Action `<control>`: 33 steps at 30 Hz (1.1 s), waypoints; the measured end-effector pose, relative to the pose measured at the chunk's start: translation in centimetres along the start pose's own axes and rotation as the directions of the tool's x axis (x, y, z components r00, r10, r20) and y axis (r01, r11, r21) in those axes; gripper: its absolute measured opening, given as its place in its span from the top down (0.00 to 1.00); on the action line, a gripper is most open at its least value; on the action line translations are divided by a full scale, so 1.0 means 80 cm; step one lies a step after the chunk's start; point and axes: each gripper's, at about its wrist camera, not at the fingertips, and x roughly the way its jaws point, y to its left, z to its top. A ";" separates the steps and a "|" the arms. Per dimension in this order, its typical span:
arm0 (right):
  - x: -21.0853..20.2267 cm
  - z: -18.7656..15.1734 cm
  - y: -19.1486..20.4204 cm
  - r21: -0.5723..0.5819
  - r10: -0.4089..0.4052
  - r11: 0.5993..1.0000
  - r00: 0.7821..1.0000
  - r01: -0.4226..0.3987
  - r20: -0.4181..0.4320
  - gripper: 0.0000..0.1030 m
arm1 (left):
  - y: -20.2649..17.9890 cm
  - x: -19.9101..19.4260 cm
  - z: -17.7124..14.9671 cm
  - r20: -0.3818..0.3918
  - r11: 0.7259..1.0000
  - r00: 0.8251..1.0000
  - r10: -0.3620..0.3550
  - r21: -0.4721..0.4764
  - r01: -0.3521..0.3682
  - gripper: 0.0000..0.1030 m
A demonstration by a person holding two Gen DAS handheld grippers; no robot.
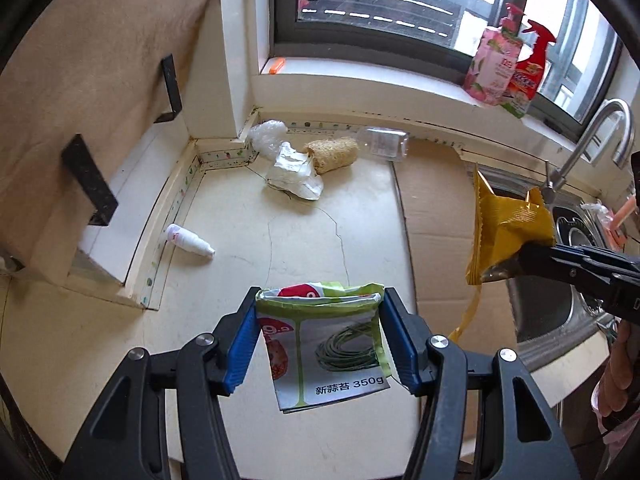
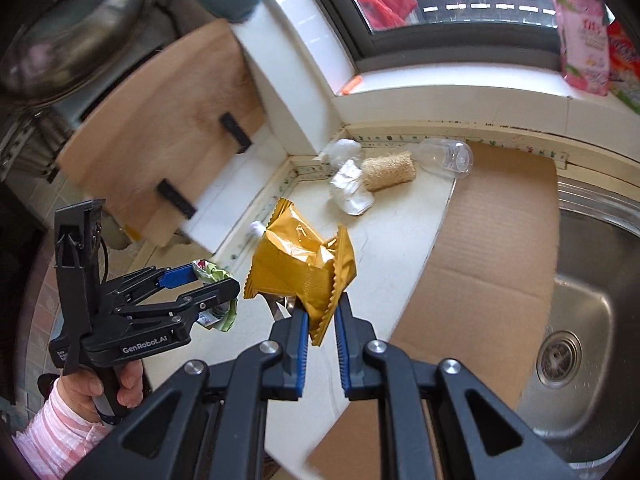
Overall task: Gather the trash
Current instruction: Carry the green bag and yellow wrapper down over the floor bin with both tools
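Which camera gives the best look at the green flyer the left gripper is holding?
The left wrist view. There the green flyer fills the space between the left gripper's pads, its printed vegetables and label facing the camera. In the right wrist view only crumpled edges of it stick out around the fingers.

I'm looking at a cream tabletop [image 1: 248, 248] with a hairline crack running across it, set in a kitchen corner. A dark-framed window [image 1: 400, 8] fills the top of the frame, daylight pouring through, above a white sill [image 1: 360, 84]. At the upper left a tan board [image 1: 92, 64] leans on black brackets [image 1: 90, 180]. Flattened cardboard [image 1: 436, 216] covers the tabletop toward the right, beside a steel sink [image 2: 592, 320] with a curved tap [image 1: 600, 132]. A patterned strip [image 1: 224, 156] lines the wall joint.
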 end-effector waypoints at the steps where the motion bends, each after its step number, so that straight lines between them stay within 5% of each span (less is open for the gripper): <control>1: -0.016 -0.011 0.010 -0.003 -0.002 1.000 1.000 0.002 0.013 0.88 | -0.002 -0.014 -0.006 0.008 1.000 1.000 -0.007 0.005 0.007 0.45; 10: -0.102 -0.125 0.086 0.007 -0.011 1.000 0.998 0.010 0.058 0.88 | -0.008 -0.139 -0.124 0.027 0.999 0.999 -0.025 0.044 0.023 0.45; 18: -0.104 -0.234 0.142 -0.005 -0.032 0.999 0.999 0.032 0.000 0.88 | 0.010 -0.188 -0.245 0.018 0.999 1.000 -0.013 0.030 0.012 0.45; 25: -0.045 -0.320 0.153 -0.007 -0.073 0.997 0.984 0.073 -0.164 0.88 | 0.024 -0.148 -0.344 -0.074 0.999 0.997 -0.008 -0.049 0.004 0.45; 33: 0.061 -0.414 0.118 -0.059 -0.194 0.981 0.943 0.185 -0.271 0.88 | 0.036 -0.027 -0.448 -0.188 0.992 0.982 0.025 -0.114 -0.047 0.45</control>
